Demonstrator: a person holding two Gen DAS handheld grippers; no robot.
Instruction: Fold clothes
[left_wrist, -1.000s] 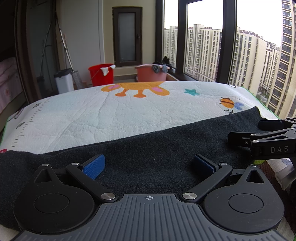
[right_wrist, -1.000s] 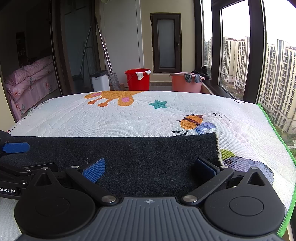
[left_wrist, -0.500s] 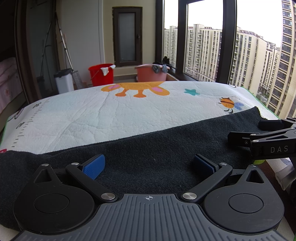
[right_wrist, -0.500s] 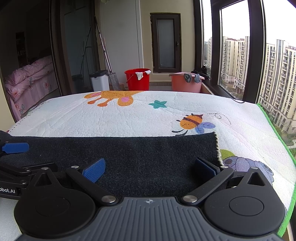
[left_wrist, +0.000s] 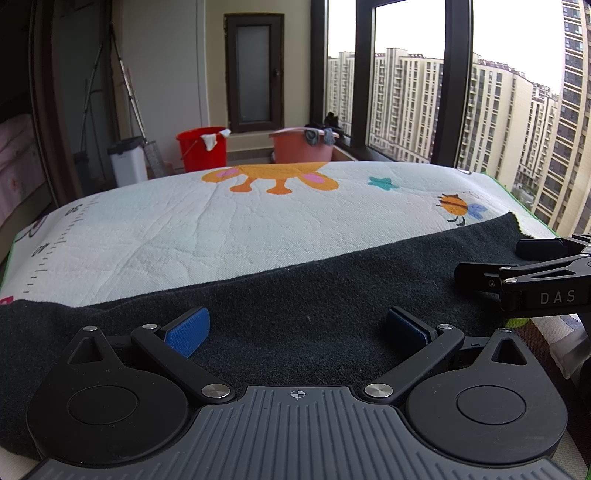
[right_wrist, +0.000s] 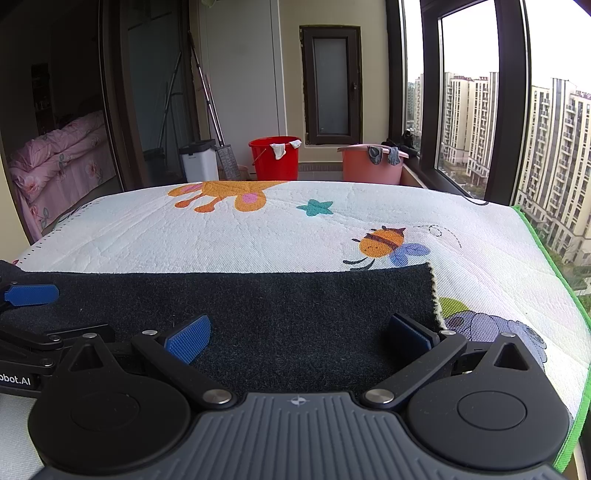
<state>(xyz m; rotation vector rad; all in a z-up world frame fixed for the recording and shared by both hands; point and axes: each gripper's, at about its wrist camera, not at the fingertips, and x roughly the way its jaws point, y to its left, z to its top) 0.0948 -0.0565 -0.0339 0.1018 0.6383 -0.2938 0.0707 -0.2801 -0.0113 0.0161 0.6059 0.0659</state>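
Left gripper (left_wrist: 297, 328) sits at the bottom of its own view with the jaws spread wide, nothing between the blue pads (left_wrist: 187, 328), just hovering low over the near edge of a dark charcoal fleece cloth (left_wrist: 295, 295). Can't really tell if the fingers are touching the fabric or floating a hair above it, the fisheye makes that hard to call.

Right gripper (right_wrist: 299, 332) is the same deal: jaws wide apart, empty, parked over the right end of that same cloth (right_wrist: 258, 299). Its right finger sits close to the cloth's right edge, where a pale frayed hem shows. Each gripper pokes into the other's view, the right one at the right edge of the left camera (left_wrist: 535, 284) and the left one at the left edge of the right camera (right_wrist: 33, 317).

The cloth lies flat as a long strip across the lower middle of both frames, on a white quilted play mat (right_wrist: 258, 232) with a cartoon bee (right_wrist: 384, 242), a teal star (right_wrist: 314, 207) and an orange animal print (right_wrist: 221, 195).

Behind the mat, upper middle: a red bucket (right_wrist: 274, 158), a pink basin (right_wrist: 371, 166) with rags draped on the rim, and a white bin (right_wrist: 198, 160). Pink bedding (right_wrist: 59, 162) far left, apartment blocks (right_wrist: 546, 155) through the windows on the right.
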